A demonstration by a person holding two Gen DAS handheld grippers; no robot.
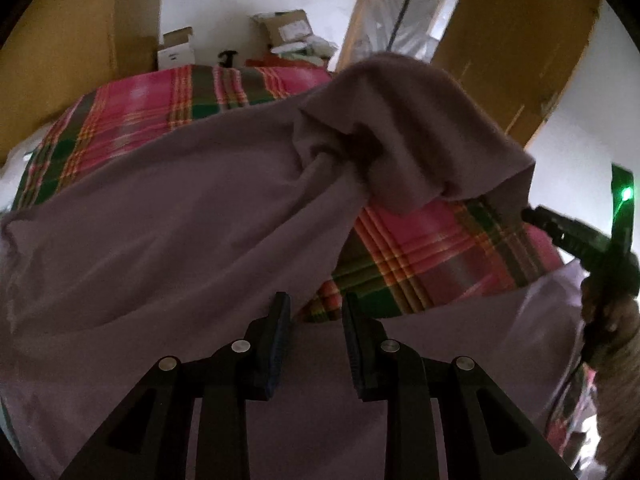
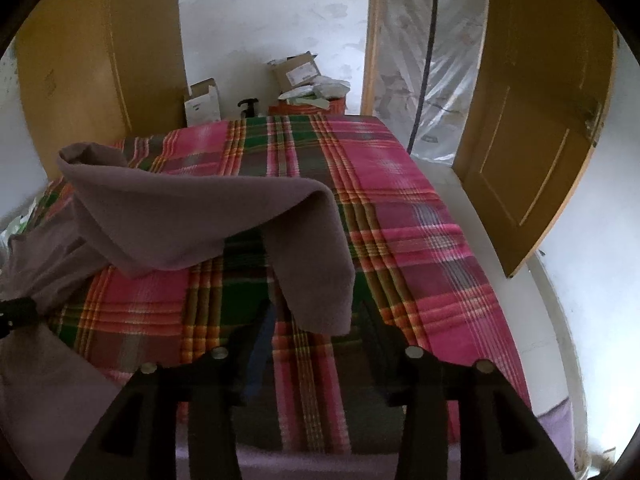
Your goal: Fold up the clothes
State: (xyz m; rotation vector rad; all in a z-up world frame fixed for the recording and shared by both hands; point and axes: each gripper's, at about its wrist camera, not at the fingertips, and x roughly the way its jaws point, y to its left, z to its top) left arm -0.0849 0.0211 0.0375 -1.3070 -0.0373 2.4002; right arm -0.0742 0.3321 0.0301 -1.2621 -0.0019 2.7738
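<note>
My mauve garment point(image 1: 160, 240) lies rumpled on the plaid blanket point(image 2: 400, 208), one sleeve point(image 2: 312, 264) draped. My left gripper point(image 1: 316, 320) and right gripper point(image 2: 316, 328): fingers apart, empty.

Both grippers' jaws apart, empty.

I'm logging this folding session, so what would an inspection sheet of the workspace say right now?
Surface: bed under a plaid blanket, pink and green.
Job's things: mauve garment, partly lifted and bunched, one flap draped near the right gripper.
Clutter: cardboard boxes and packets beyond the bed.
Grippers: left gripper open above the garment; right gripper open, empty.
Cables: dark cable hanging by the doorway.
Surroundings: wooden door open, plastic sheeting behind.
</note>
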